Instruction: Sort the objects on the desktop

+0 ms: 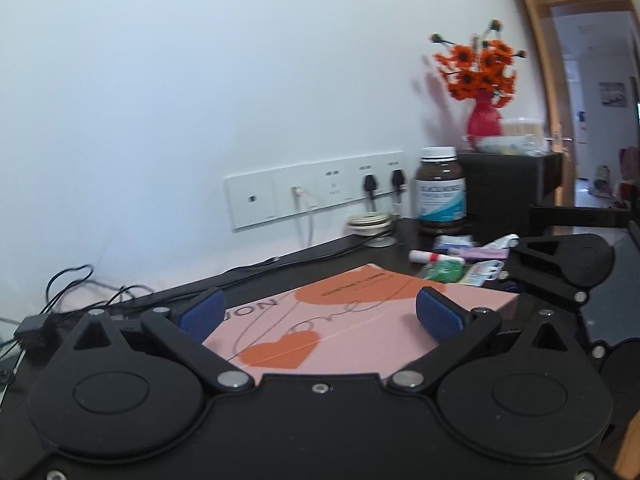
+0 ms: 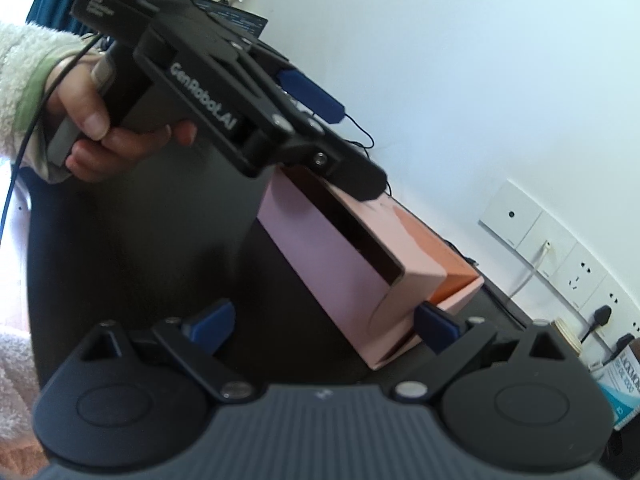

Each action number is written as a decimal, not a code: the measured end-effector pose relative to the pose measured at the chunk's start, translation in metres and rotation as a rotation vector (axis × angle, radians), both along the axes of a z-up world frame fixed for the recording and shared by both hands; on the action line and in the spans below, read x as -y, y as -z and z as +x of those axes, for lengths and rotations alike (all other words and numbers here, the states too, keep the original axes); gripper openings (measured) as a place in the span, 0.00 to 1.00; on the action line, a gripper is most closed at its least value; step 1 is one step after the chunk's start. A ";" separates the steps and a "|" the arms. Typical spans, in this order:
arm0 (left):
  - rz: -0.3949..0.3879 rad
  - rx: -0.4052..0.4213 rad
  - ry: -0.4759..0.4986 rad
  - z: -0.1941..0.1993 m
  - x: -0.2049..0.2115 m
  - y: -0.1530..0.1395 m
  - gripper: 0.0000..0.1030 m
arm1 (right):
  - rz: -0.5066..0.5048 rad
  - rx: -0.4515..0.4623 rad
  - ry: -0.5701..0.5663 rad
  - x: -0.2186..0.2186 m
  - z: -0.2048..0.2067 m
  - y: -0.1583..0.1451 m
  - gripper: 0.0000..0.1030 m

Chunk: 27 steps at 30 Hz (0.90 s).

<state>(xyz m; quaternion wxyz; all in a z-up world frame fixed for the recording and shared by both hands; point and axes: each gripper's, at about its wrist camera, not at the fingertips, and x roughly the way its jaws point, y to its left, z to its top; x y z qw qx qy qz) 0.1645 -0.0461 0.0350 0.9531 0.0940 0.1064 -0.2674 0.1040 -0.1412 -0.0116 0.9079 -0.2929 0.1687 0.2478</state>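
Blue-padded jaws of the left gripper (image 1: 318, 312) stand spread above the pink cardboard box with orange hearts (image 1: 360, 320) at lower centre; the right gripper (image 2: 324, 326), likewise spread, frames the box's near end. With neither pinching it, a careless closing could slide the box into the small clutter (image 1: 460, 260) by the brown glass supplement bottle (image 1: 440, 192) at centre right.

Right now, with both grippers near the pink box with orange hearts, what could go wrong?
1. The pink cardboard box with orange hearts has a side opening; in the right wrist view the left gripper presses there, so the wall may dent.
2. Small items, such as a white glue stick, lie just behind the box; pushing it may scatter them.
3. The brown pill bottle behind them could tip.
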 end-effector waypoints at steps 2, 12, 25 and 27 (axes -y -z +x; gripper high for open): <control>-0.011 -0.011 -0.010 0.003 -0.004 0.001 1.00 | 0.027 -0.015 0.004 0.003 0.002 -0.002 0.94; -0.066 0.052 -0.047 -0.002 -0.016 -0.015 1.00 | 0.016 0.155 0.032 0.002 -0.021 -0.007 0.93; -0.095 0.070 0.048 -0.027 -0.025 -0.032 1.00 | -0.052 0.223 0.077 0.011 -0.021 -0.002 0.94; -0.032 0.099 0.091 -0.036 -0.018 -0.030 1.00 | -0.046 0.212 0.076 0.014 -0.021 -0.001 0.94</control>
